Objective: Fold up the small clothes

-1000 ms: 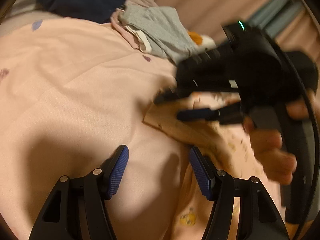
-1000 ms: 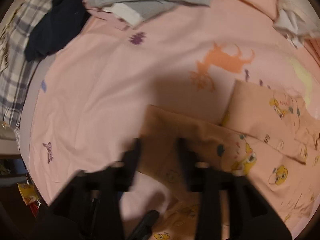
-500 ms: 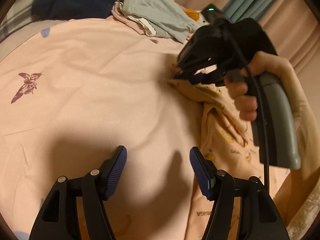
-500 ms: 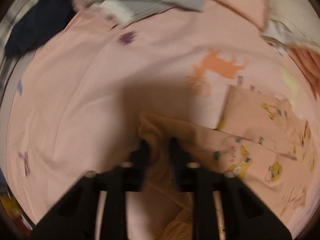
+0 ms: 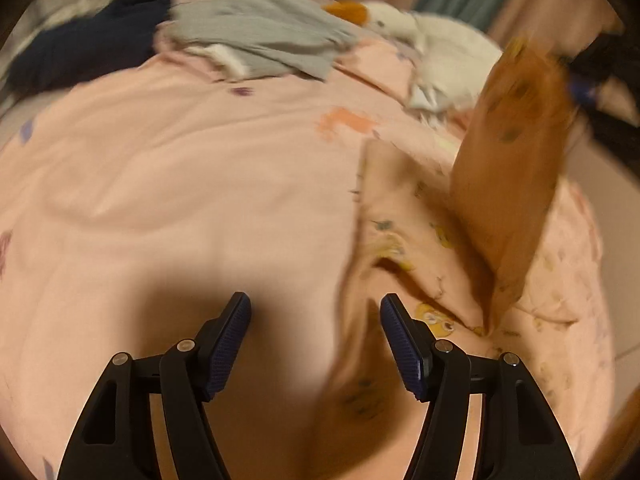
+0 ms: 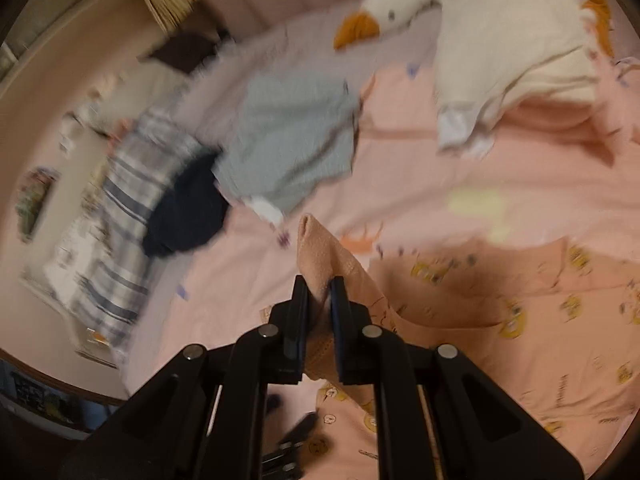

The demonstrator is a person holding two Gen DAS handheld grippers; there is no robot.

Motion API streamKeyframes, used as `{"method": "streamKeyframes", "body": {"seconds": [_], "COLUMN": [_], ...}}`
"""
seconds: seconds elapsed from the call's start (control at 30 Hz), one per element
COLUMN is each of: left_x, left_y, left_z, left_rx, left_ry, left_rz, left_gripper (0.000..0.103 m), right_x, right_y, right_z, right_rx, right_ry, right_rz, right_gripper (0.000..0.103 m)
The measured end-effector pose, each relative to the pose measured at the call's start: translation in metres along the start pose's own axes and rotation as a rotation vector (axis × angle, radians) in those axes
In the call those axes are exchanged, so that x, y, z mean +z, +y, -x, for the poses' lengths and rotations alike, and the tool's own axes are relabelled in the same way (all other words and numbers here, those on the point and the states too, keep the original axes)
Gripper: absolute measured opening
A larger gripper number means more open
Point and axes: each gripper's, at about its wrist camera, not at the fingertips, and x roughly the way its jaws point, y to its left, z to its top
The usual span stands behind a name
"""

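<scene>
So on my end the right gripper (image 6: 319,300) has its jaws closing on a fold of the peach printed garment (image 6: 500,312), and the cloth is clearly pinched between the two pads, with a little rolled edge of fabric sticking up past the fingertips. From the left wrist view that same garment (image 5: 404,240) is partly up in the air: one flap hangs tall and tilted on the right side of the frame, pulled up toward the dark blurry shape of the right gripper (image 5: 588,88) in the corner, while the rest of it lies spread on the pink bedsheet (image 5: 180,184). The left gripper (image 5: 315,336) has its jaws spread and opening a bit more, nothing between them, hovering over the sheet just beside the garment's near edge; whether the right-hand pad touches the cloth I can't tell. Both views are pretty motion-blurred. Further back on the bed there's a grey garment (image 5: 264,40) lying rumpled, overlapping a dark navy one (image 5: 84,52) to its left, and a white plush goose (image 6: 492,28) with an orange beak lying past them near the far edge. In the right wrist view I can also see a blue and white plaid cloth (image 6: 124,220) under the navy piece, toward the edge of the bed.
</scene>
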Motion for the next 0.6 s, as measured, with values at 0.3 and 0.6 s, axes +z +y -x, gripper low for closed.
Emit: {"method": "streamKeyframes", "body": {"seconds": [0.3, 0.6], "left_x": [0.024, 0.021], "left_y": [-0.007, -0.003], "left_z": [-0.039, -0.034], "left_rx": [0.242, 0.243], "left_ry": [-0.087, -0.133], "left_rz": [0.02, 0.085], "left_gripper": [0.082, 0.082], "right_x": [0.021, -0.028], "right_y": [-0.084, -0.206], "right_z": [0.11, 0.121], "right_rx": [0.036, 0.031], "right_ry": [-0.199, -0.187], "right_rz": [-0.055, -0.173], "right_gripper": [0.011, 0.012]}}
